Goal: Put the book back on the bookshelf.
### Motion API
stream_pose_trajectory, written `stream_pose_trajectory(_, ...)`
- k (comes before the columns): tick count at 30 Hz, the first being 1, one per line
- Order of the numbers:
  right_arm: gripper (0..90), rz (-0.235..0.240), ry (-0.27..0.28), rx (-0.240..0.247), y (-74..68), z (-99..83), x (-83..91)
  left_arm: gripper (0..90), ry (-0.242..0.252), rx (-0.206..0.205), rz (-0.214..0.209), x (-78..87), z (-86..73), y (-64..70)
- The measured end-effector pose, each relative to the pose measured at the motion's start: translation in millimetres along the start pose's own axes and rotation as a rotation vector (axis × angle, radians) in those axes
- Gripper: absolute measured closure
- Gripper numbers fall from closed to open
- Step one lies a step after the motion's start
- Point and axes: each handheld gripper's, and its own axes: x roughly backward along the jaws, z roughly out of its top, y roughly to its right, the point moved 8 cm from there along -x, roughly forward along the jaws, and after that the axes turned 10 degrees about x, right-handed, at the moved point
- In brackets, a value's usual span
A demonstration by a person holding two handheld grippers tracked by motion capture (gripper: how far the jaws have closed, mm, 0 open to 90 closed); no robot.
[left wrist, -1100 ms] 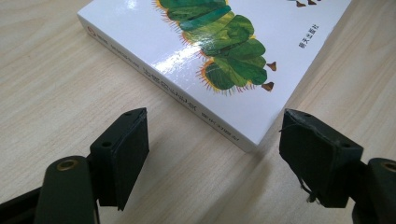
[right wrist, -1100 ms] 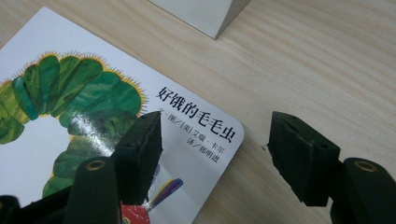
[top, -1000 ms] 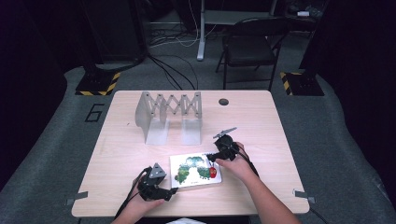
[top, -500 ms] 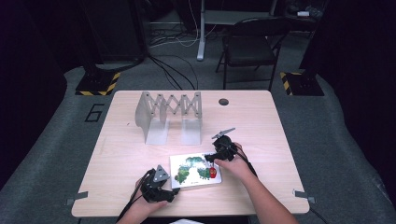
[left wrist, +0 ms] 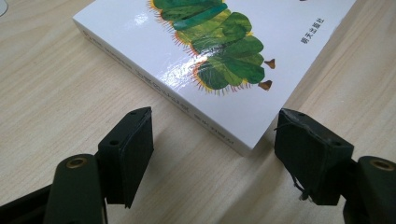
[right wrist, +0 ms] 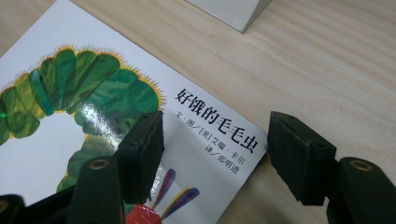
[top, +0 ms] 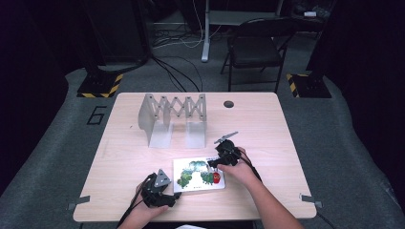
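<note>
A white picture book (top: 198,174) with a green caterpillar on its cover lies flat near the table's front edge. In the left gripper view, the book (left wrist: 219,56) has a corner pointing between the jaws of my left gripper (left wrist: 215,149), which is open and holds nothing. That left gripper (top: 160,188) sits at the book's front left corner in the high view. My right gripper (top: 220,155) hovers over the book's far right corner. It is open too (right wrist: 215,154), one jaw above the cover (right wrist: 84,107), the other above bare wood.
A grey accordion-style folding rack (top: 173,117) stands upright at the table's middle back; a corner of its base (right wrist: 229,9) lies just beyond the book. A small dark round hole (top: 229,104) marks the tabletop farther back. A folding chair (top: 255,47) stands behind the table.
The left gripper has crept slightly right toward the book's corner. The right gripper and the book stay nearly where they were.
</note>
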Motion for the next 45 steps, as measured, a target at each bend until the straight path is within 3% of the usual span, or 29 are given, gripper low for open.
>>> stream_pose_trajectory(5, 38.1, 0.022, -0.023, 0.012, -8.4, -2.0, 1.5, 27.8, 0.0, -0.01, 0.005, -0.4, -0.5, 2.3)
stream_pose_trajectory(7, 37.8, 0.021, -0.033, -0.012, -12.7, -2.5, 2.1, 26.4, 0.006, -0.007, 0.007, -0.9, -0.4, 2.6)
stream_pose_trajectory(9, 37.1, 0.014, -0.031, 0.005, -11.9, -2.8, 2.1, 26.4, -0.003, -0.008, 0.011, -0.3, -0.9, 2.4)
stream_pose_trajectory(13, 35.9, 0.007, -0.014, -0.041, -13.0, -2.6, 0.6, 26.1, -0.002, -0.002, 0.008, -0.4, -1.0, 3.9)
stream_pose_trajectory(16, 37.1, 0.006, -0.013, -0.06, -12.2, -2.7, 0.7, 26.0, 0.005, 0.006, 0.023, -0.8, -1.1, 4.8)
stream_pose_trajectory(19, 37.2, -0.002, -0.012, -0.067, -12.0, -2.3, 0.5, 25.7, -0.005, 0.009, 0.009, -0.2, -2.0, 7.0)
stream_pose_trajectory(24, 37.2, 0.004, -0.033, -0.115, -13.2, -3.2, 0.8, 23.8, 0.006, 0.011, 0.024, -1.2, -2.3, 9.1)
stream_pose_trajectory(29, 37.4, 0.0, -0.032, -0.104, -11.9, -3.0, 0.1, 20.4, 0.02, 0.008, 0.018, -2.8, -2.5, 10.7)
stream_pose_trajectory(36, 36.6, 0.018, -0.024, -0.141, -10.4, -3.1, -1.1, 19.0, 0.017, 0.012, 0.018, -2.8, -3.2, 11.4)
stream_pose_trajectory(43, 36.0, 0.016, -0.022, -0.126, -9.9, -3.0, -1.3, 16.6, 0.016, 0.006, 0.014, -3.3, -3.3, 11.4)
stream_pose_trajectory(45, 36.5, 0.022, -0.03, -0.144, -10.7, -2.9, -0.7, 15.3, 0.026, -0.002, 0.013, -4.5, -2.8, 11.7)
